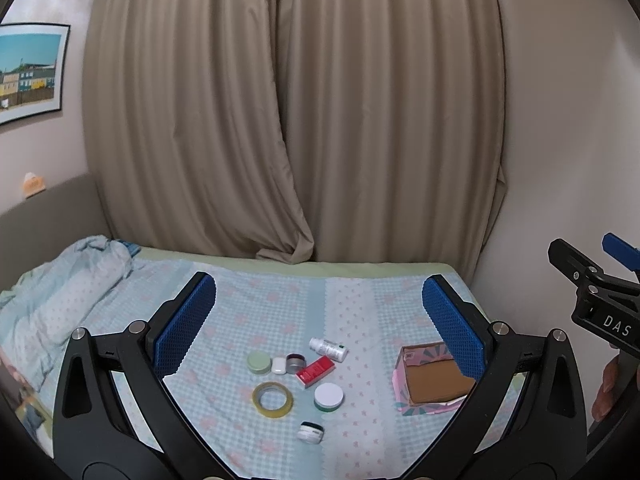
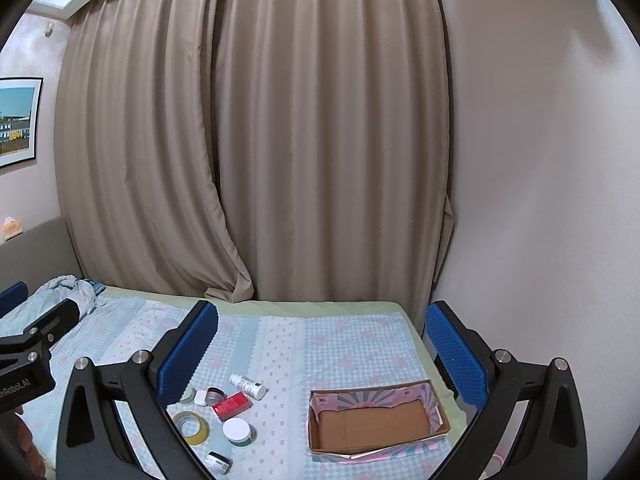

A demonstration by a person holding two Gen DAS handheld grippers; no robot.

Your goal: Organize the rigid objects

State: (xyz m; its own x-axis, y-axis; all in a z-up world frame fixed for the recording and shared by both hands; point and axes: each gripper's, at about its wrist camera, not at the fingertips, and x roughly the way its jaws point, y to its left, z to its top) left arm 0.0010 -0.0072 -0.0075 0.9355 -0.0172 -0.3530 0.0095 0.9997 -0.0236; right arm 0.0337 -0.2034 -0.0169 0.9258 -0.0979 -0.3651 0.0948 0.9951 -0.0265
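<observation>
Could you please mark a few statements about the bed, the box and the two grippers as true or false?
1. The cardboard box is empty. True.
2. The tape roll sits inside the box. False: it lies on the bedsheet, apart from the box.
3. The left gripper holds the red box. False: its jaws are wide open, holding nothing.
4. The right gripper is open. True.
5. The white bottle lies on its side. True.
6. The curtains are drawn open. False: they hang closed.
</observation>
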